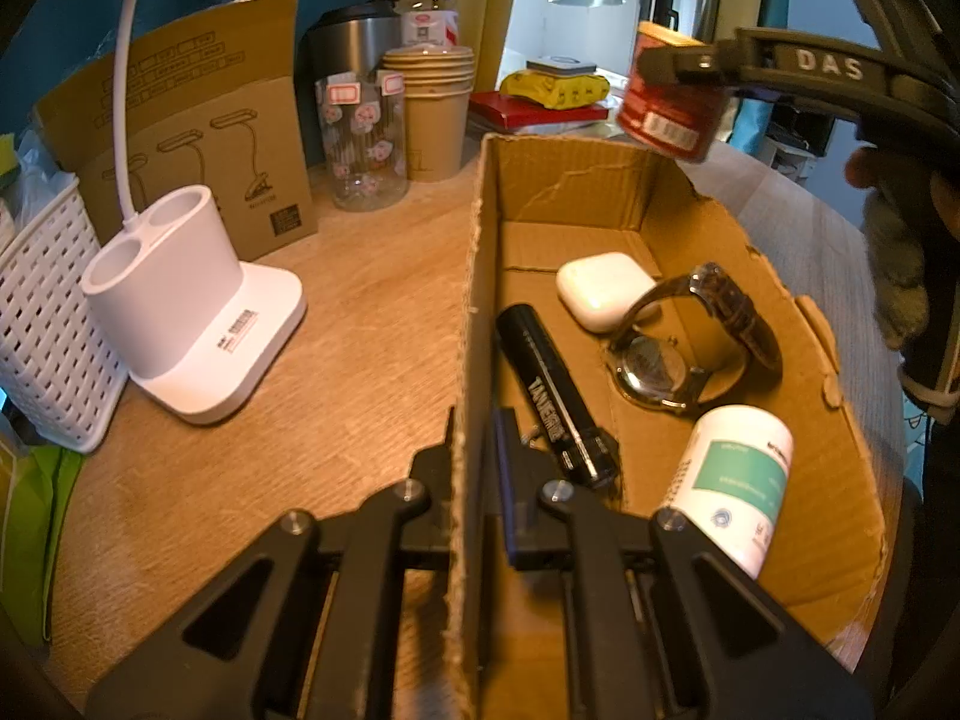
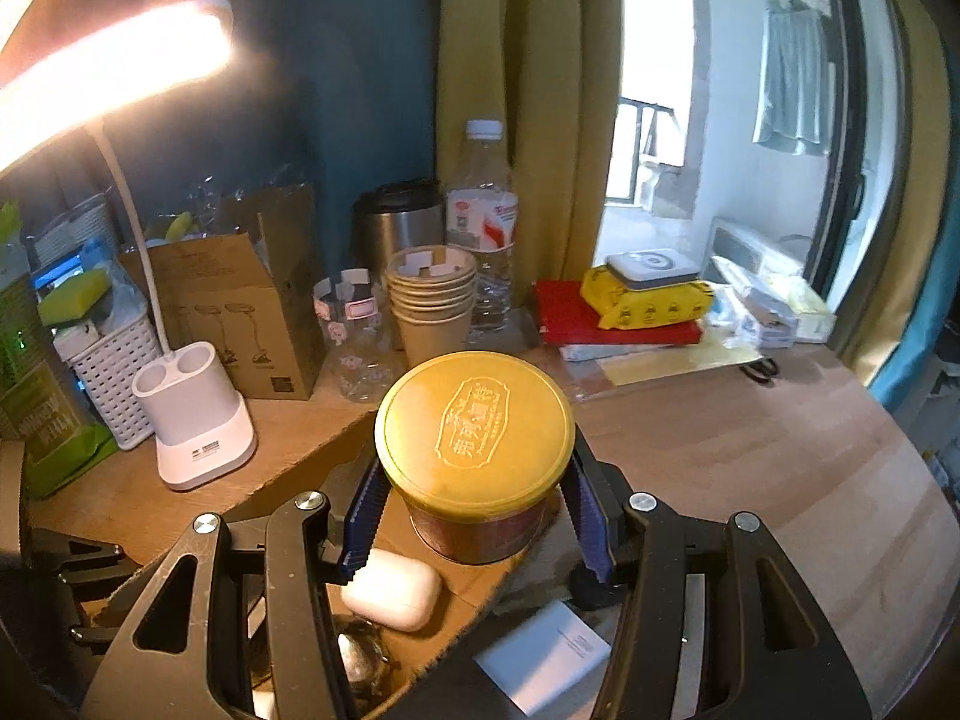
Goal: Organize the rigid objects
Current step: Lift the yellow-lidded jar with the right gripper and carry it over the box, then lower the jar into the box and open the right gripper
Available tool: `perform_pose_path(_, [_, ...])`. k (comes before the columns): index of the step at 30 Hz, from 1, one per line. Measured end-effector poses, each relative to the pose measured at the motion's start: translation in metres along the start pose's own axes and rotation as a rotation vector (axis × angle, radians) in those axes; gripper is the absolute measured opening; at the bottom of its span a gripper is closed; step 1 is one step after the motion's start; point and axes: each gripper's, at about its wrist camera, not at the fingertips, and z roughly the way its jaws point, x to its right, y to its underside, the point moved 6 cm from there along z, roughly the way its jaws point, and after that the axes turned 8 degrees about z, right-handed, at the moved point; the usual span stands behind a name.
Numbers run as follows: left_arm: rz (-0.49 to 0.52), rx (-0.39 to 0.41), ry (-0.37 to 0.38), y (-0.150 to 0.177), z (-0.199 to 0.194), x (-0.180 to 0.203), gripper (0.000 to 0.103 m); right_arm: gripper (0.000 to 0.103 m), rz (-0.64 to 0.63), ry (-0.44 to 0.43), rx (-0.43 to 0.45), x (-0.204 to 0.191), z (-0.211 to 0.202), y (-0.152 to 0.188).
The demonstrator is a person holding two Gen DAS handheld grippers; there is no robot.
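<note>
An open cardboard box (image 1: 780, 420) lies on the wooden desk. It holds a white earbud case (image 1: 603, 288), a black tube (image 1: 549, 387), a wristwatch (image 1: 690, 342) and a white bottle with a green label (image 1: 738, 480). My left gripper (image 1: 471, 450) is shut on the box's left wall. My right gripper (image 2: 474, 504) is shut on a red can with a yellow lid (image 2: 474, 426) and holds it above the box's far end. The can also shows in the left wrist view (image 1: 669, 102). The earbud case (image 2: 393, 591) lies below the can.
A white lamp base (image 1: 180, 312), a white basket (image 1: 42, 324), a lamp carton (image 1: 198, 138), a glass jar (image 1: 363, 138), stacked paper cups (image 1: 432, 108), a steel mug and a water bottle stand left and behind. A red book with a yellow pack (image 2: 645, 297) lies at the back.
</note>
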Motion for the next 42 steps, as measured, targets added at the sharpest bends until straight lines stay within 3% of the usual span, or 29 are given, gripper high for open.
perform_pose_path(7, [0.003, 0.001, -0.002, 0.000, 0.000, -0.002, 0.010, 0.057, -0.039, -0.073, -0.066, -0.020, 0.025, 0.001])
perform_pose_path(28, [0.006, 0.001, -0.003, 0.000, 0.000, -0.003, 0.010, 0.057, -0.073, -0.135, -0.218, -0.029, 0.077, 0.019])
perform_pose_path(32, [0.007, 0.002, -0.003, 0.001, 0.000, -0.005, 0.010, 0.057, -0.084, -0.124, -0.249, -0.029, 0.083, 0.022])
perform_pose_path(42, [0.007, 0.002, -0.003, 0.001, 0.000, -0.007, 0.010, 0.057, -0.186, -0.081, -0.233, -0.030, 0.088, 0.029])
